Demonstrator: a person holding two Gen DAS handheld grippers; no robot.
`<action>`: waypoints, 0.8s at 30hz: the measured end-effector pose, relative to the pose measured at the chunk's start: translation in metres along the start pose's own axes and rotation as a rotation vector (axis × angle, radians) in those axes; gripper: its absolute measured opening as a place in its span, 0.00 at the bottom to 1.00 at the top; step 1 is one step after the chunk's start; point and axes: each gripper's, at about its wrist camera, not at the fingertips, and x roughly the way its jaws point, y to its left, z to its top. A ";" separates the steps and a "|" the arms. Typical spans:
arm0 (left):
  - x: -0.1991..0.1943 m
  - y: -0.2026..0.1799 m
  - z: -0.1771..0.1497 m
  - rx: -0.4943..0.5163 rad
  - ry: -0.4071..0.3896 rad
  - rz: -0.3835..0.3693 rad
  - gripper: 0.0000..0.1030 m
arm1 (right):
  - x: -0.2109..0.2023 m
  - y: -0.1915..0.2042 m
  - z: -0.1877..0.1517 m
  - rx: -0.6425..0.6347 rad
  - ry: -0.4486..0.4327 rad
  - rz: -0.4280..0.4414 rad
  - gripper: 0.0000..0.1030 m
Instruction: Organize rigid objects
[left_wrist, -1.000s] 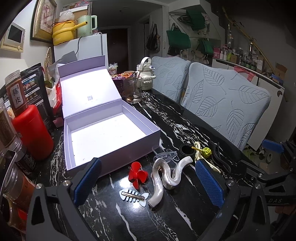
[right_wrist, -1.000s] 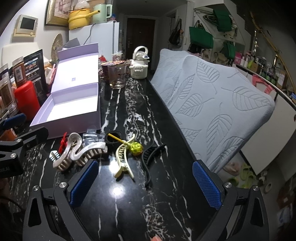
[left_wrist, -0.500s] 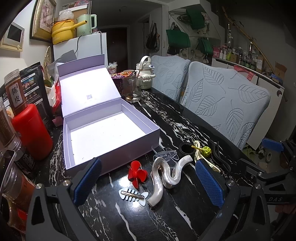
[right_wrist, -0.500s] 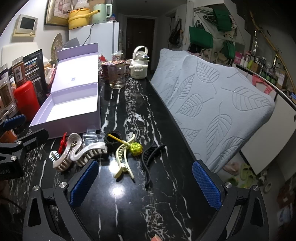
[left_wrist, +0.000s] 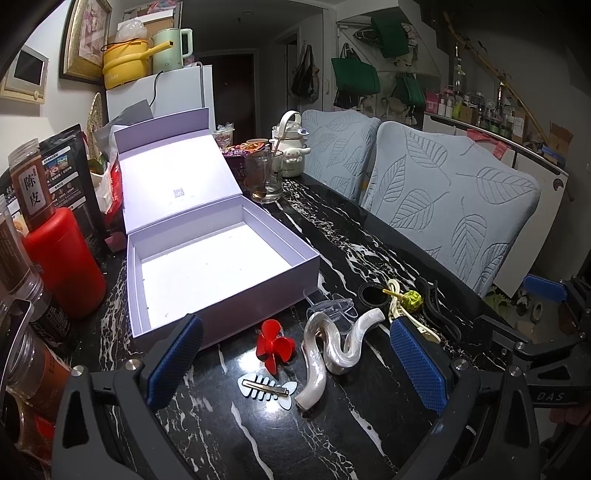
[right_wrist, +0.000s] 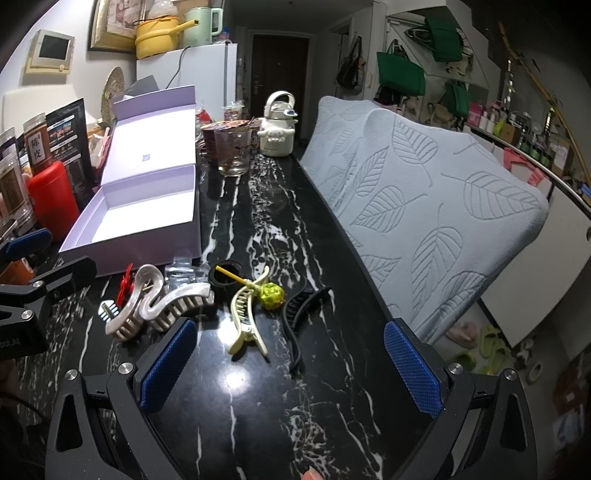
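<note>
An open lilac box (left_wrist: 221, 295) (right_wrist: 147, 236) sits on the black marble table, its inside bare. In front of it lie hair accessories: a red clip (left_wrist: 275, 347), a pale fishbone clip (left_wrist: 267, 387), a wavy pearl claw clip (left_wrist: 332, 350) (right_wrist: 155, 302), a clear clip (left_wrist: 332, 308), a black ring (left_wrist: 371, 295) (right_wrist: 225, 277), a cream claw clip (right_wrist: 245, 317), a green ball pin (right_wrist: 272, 295) and a black claw clip (right_wrist: 301, 314). My left gripper (left_wrist: 295, 365) is open just before the red and pearl clips. My right gripper (right_wrist: 290, 369) is open near the cream and black clips.
A red canister (left_wrist: 62, 266), spice jars (left_wrist: 31, 184) and dark packets line the left edge. A glass (left_wrist: 264, 181) and a white kettle (left_wrist: 290, 147) stand behind the box. Leaf-patterned chair backs (left_wrist: 450, 206) border the table's right side.
The left wrist view has shifted very slightly; the box sits a touch lower and nearer. Nothing has been picked up or moved, and the right gripper is still.
</note>
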 end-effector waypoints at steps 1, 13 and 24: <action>0.000 0.000 0.000 0.000 0.000 0.000 1.00 | 0.000 0.000 0.000 0.000 0.000 0.000 1.00; -0.001 0.002 -0.001 -0.012 0.015 0.000 1.00 | 0.001 0.001 -0.002 0.003 0.000 0.020 1.00; 0.009 0.015 -0.014 -0.036 0.056 0.000 1.00 | 0.012 -0.001 -0.009 0.016 0.016 0.074 1.00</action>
